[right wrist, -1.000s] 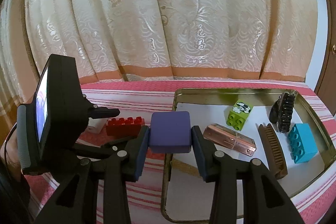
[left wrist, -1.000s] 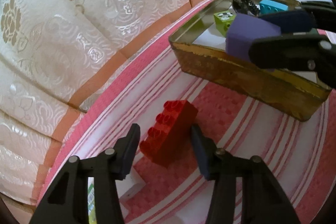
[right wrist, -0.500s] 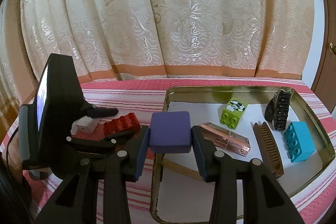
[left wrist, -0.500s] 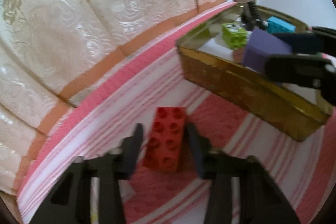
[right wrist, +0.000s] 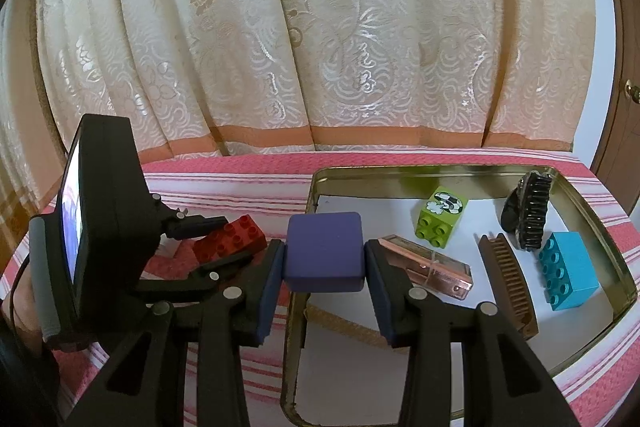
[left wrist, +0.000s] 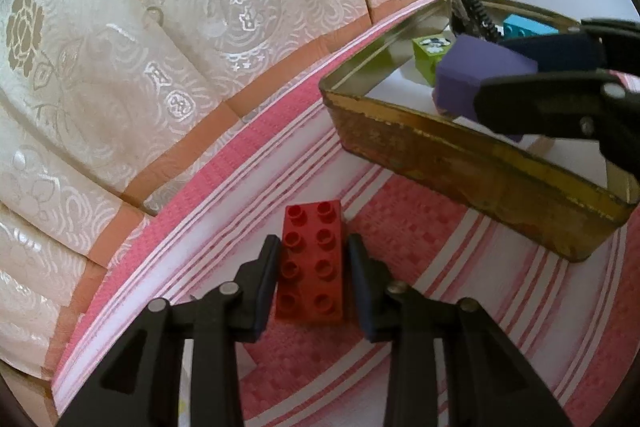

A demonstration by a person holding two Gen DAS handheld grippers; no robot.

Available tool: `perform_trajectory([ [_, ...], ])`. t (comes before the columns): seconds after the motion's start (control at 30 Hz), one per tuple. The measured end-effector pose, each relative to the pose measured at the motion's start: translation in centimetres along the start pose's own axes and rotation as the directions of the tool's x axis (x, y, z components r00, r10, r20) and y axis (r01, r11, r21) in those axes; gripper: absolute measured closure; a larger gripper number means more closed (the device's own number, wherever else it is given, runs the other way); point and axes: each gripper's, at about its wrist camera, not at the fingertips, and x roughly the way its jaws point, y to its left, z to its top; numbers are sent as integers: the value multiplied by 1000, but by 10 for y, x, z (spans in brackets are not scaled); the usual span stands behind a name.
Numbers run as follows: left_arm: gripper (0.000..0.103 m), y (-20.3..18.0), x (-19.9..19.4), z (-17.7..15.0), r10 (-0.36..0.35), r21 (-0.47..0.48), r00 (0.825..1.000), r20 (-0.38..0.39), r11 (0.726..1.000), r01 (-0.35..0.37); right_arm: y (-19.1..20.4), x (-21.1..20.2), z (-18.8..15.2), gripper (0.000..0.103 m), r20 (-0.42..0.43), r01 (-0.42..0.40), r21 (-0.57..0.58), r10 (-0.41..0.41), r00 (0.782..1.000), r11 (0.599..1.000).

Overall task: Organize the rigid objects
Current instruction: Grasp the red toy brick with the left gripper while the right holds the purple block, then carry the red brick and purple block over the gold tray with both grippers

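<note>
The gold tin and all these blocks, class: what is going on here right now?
A person is sorting small items into a gold tin on a pink striped cloth. The right tool holds a purple block over the tin's near edge. The left tool has shut on a red brick outside the tin. Already inside are a green brick, a blue brick, a comb, a hair claw and a copper-coloured clip.

We see a home room.
Floral curtain (right wrist: 320,39) fills the top; striped pink cloth (right wrist: 240,179) below; wooden door (right wrist: 624,131) at right.
</note>
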Motion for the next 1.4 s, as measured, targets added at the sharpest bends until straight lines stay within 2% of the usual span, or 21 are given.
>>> perform_trajectory([
  [0.47,71,-1,-11,-3,10,-69,1000,23,998,-9,0,0,1,60,9,19,-6,-19,1000,1000],
  [0.9,71,-4,-14,-5,23,-71,999,23,997,-22,-1,0,1,60,9,22,-3,-22,1000,1000],
  [1.17,71,10,-29,-4,71,-157,996,57,986,-61,-7,-6,4,60,37,27,25,-28,999,999],
  [1.4,71,-4,-46,-9,97,-158,993,71,984,-85,-9,-21,9,60,98,51,17,-52,994,999],
])
